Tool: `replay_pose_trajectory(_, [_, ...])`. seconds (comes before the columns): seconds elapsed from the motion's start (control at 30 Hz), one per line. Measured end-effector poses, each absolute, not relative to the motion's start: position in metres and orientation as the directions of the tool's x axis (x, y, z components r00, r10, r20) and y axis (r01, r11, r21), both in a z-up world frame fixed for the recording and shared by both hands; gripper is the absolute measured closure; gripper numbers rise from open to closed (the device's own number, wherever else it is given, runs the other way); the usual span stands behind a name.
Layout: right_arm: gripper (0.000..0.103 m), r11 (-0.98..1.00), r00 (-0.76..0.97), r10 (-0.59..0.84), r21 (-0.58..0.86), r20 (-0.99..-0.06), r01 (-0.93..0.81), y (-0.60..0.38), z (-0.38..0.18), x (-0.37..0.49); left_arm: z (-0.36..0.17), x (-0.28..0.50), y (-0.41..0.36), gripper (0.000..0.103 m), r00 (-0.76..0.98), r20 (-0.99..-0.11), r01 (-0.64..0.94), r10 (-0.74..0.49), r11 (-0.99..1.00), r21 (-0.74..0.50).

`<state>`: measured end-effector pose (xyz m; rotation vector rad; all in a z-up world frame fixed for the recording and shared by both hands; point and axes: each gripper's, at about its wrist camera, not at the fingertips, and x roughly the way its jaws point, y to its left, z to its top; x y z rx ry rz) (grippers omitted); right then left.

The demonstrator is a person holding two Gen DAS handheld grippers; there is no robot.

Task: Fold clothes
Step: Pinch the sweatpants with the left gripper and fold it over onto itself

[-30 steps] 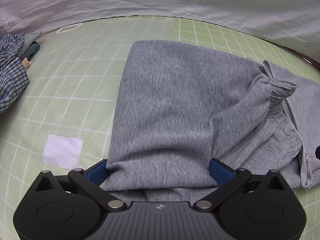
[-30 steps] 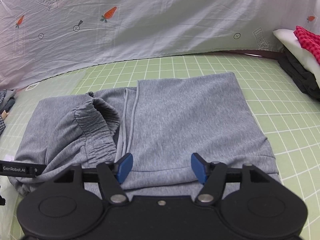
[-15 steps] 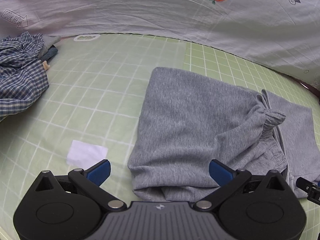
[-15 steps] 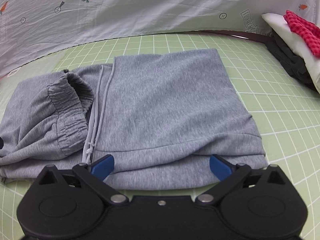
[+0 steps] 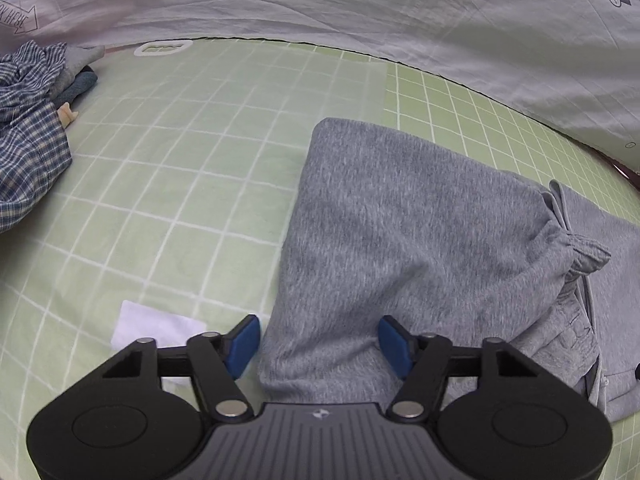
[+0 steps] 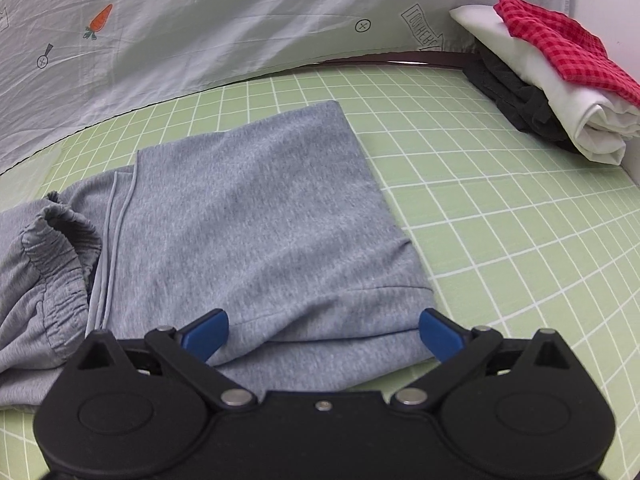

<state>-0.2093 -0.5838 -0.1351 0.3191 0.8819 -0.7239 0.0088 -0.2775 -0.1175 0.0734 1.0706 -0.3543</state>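
In the left wrist view the left tongs (image 5: pixel 320 340) stand spread, their blue pads on either side of the near left corner of the folded grey sweatpants (image 5: pixel 420 240) — the fabric lies between them, not pinched. The sweatpants rest on the green gridded surface (image 5: pixel 180 160), with the elastic waistband (image 5: pixel 588 256) bunched at the right. A white paper slip (image 5: pixel 156 326) lies just left of the tongs, a crumpled blue plaid shirt (image 5: pixel 28 128) sits well apart at the far left, and a white sheet with carrot prints (image 5: pixel 360 12) hangs behind. In the right wrist view the right tongs (image 6: pixel 324 330) are spread wide over the near right edge of the sweatpants (image 6: pixel 260 220), gripping nothing; the cloth lies flat between the pads. The gathered waistband (image 6: pixel 56 248) curls up at the left, beside a long seam. At the far right corner a stack of folded clothes (image 6: pixel 552 92) — red check on white on dark grey — sits on the surface (image 6: pixel 500 220).
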Motion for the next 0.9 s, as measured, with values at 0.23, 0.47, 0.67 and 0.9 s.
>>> replay_pose_trajectory(0.23, [0.000, 0.701, 0.412, -0.446, -0.024, -0.795, 0.713, -0.612, -0.133, -0.216, -0.080, -0.006, -0.293, 0.094, 0.470, -0.825, 0.333, -0.314, 0.929, -0.164])
replay_pose_trajectory(0.47, [0.000, 0.712, 0.431, -0.422, 0.003, -0.798, 0.703, -0.645, -0.133, -0.236, -0.025, -0.033, -0.373, 0.095, 0.493, -0.757, 0.473, -0.429, 0.862, -0.180])
replay_pose_trajectory(0.67, [0.000, 0.711, 0.444, -0.427, 0.010, -0.788, 0.703, -0.684, -0.129, -0.261, -0.020, -0.068, -0.471, 0.096, 0.448, -0.732, 0.610, -0.512, 0.775, -0.169])
replay_pose_trajectory(0.9, [0.000, 0.682, 0.425, -0.439, 0.015, -0.792, 0.731, -0.730, -0.132, -0.293, -0.095, -0.093, -0.567, 0.086, 0.307, -0.833, 0.665, -0.461, 0.730, -0.159])
